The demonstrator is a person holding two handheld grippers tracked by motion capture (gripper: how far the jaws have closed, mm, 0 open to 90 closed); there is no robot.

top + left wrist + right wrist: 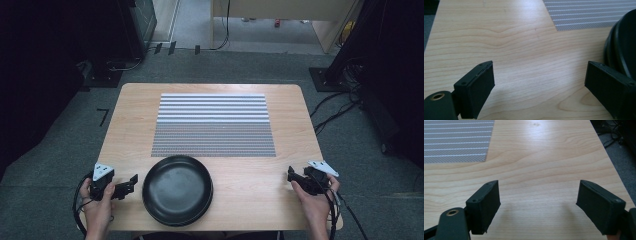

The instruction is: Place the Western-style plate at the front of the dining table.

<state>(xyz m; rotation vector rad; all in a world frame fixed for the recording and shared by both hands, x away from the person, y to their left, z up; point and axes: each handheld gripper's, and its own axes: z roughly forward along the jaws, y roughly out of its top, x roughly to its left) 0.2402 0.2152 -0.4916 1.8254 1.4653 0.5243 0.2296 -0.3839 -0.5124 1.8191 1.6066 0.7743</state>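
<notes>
- Black bowl (177,190) sits at the table's (125,125) near edge, between your hands.
- Your left gripper (134,182) rests just beside it, jaws apart, ready to reach.
- Your right gripper (290,173) waits well apart, jaws apart and empty.

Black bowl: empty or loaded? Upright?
Empty and upright. In the high view the black bowl sits rim-up on the table near its front edge, its inside bare. The striped mat lies behind it.
</notes>
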